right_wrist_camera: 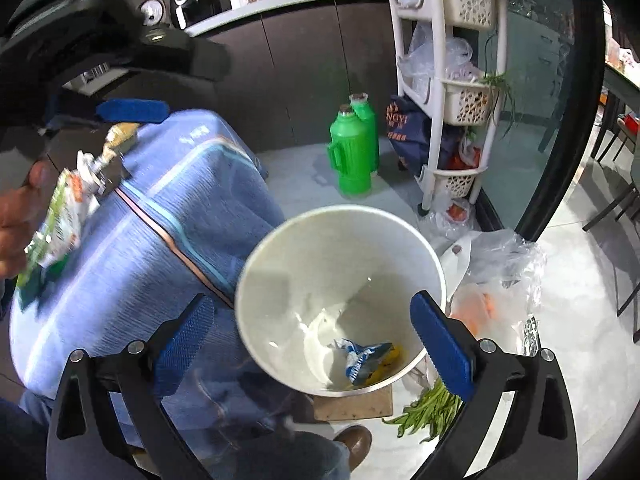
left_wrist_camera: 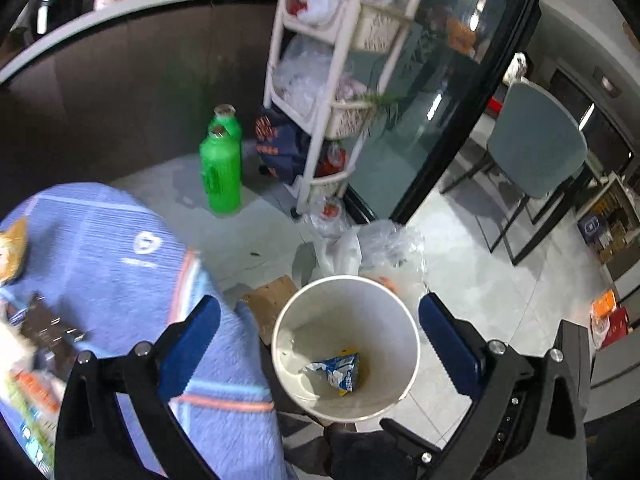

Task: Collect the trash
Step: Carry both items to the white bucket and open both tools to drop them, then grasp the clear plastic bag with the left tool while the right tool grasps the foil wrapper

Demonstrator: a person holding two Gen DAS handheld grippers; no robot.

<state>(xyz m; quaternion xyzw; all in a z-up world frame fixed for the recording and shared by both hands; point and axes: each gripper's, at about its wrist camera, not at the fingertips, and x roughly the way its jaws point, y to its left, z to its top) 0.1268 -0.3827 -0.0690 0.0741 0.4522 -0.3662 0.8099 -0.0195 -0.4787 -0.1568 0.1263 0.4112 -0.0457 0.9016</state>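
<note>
**Desk:** What does the left wrist camera show?

**Photographer:** The left gripper (left_wrist_camera: pixel 320 320) hangs with its blue pads (left_wrist_camera: pixel 188 346) spread wide, nothing between them, above a white bucket (left_wrist_camera: pixel 412 356) standing on the tiled floor. A crumpled blue-and-yellow wrapper (left_wrist_camera: pixel 338 372) lies at the bottom of it. Left of the bucket is a surface covered with a blue striped cloth (left_wrist_camera: pixel 120 248), with more wrappers (left_wrist_camera: pixel 32 384) blurred at its near edge.

**Desk:** And the right?

**Photographer:** The right gripper (right_wrist_camera: pixel 312 332) is likewise spread wide and empty, over the same bucket (right_wrist_camera: pixel 280 248), the wrapper (right_wrist_camera: pixel 366 360) still at the bottom. On the cloth (right_wrist_camera: pixel 168 208), a green-and-white packet (right_wrist_camera: pixel 60 224) sits by a bare hand (right_wrist_camera: pixel 16 208); whether the hand grips it, I cannot tell through the blur.

**Desk:** Surroundings?

**Photographer:** Two green jugs (right_wrist_camera: pixel 356 148) stand on the floor near a white basket rack (right_wrist_camera: pixel 452 92). Clear plastic bags (right_wrist_camera: pixel 496 280) lie just beside the bucket, and green beans (right_wrist_camera: pixel 432 412) lie on the tiles.
</note>
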